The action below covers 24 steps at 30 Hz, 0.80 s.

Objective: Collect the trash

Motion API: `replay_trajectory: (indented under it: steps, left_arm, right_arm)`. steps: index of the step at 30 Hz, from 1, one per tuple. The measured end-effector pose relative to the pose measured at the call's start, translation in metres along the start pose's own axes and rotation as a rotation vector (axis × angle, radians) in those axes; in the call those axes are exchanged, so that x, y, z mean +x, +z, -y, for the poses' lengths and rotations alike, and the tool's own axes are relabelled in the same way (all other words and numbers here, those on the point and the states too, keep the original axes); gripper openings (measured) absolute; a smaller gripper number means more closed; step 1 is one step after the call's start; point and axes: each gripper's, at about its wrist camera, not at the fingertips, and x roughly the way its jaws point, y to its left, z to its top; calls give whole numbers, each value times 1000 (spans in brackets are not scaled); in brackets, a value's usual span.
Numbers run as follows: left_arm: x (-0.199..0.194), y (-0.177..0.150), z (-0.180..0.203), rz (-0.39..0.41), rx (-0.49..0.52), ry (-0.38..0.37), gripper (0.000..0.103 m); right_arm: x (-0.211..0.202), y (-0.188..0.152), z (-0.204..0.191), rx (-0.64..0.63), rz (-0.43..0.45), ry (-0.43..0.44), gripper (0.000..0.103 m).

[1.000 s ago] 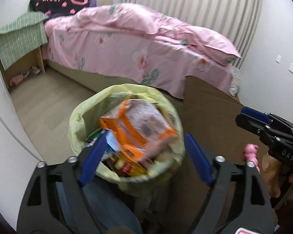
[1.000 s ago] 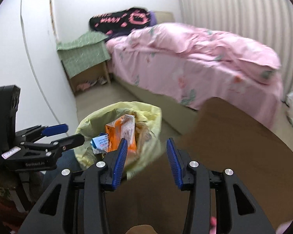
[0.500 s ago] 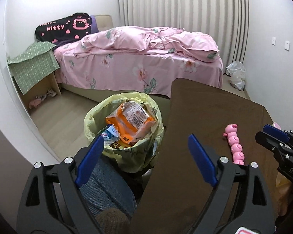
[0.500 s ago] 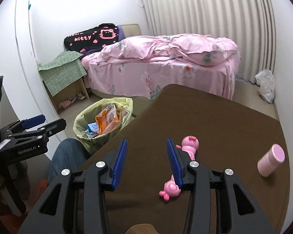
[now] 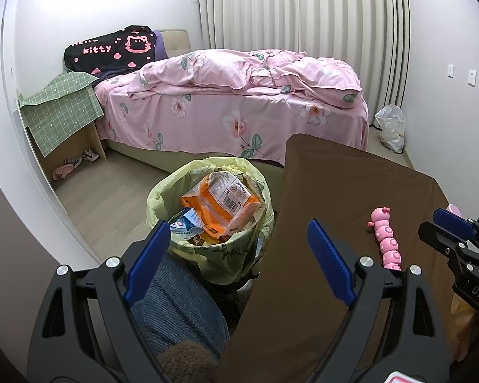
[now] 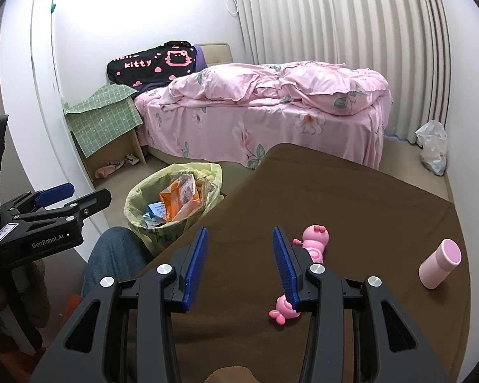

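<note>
The yellow-lined trash bin (image 5: pixel 207 210), stuffed with an orange crinkly wrapper (image 5: pixel 222 206), stands beside the brown table (image 6: pixel 351 204), within easy reach; the left gripper (image 5: pixel 236 255) and right gripper (image 6: pixel 239 265) hover spread, empty.

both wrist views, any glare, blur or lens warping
Left wrist view: sharp, no motion blur; the curtain pleats bow from fisheye, corners vignetted black. Right wrist view: equally sharp; the wall is blown out white top left, door edge curves.
</note>
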Motion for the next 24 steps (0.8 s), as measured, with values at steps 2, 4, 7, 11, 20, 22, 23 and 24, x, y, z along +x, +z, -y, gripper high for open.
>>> replay_trajectory:
  steps: [2,4,7,11,20,22,23,24]
  left_arm:
    - [1,0,1,0,3,0,84]
    - [1,0,2,1,7,-1,84]
    - [1,0,2,4,9,-2,84]
    - [1,1,3,5,14,-4,84]
    - [-1,1,6,8,25,-10,84]
    - [-1,1,6,9,25,-9,84]
    - [-1,1,6,9,24,-9,84]
    - [-1,1,6,8,24,-10,84]
  right_arm:
    - [0,0,0,3,1,-1,40]
    - [0,0,-1,6,0,-1,40]
    - [-1,1,0,3,5,-3,40]
    - [-2,2,0,7,5,-2,40]
    - [-2,3,1,6,5,-2,40]
    - [-2,2,0,6,4,-2,40]
    - [-3,3,1,6,5,-1,40]
    - [-3,3,1,6,5,-2,40]
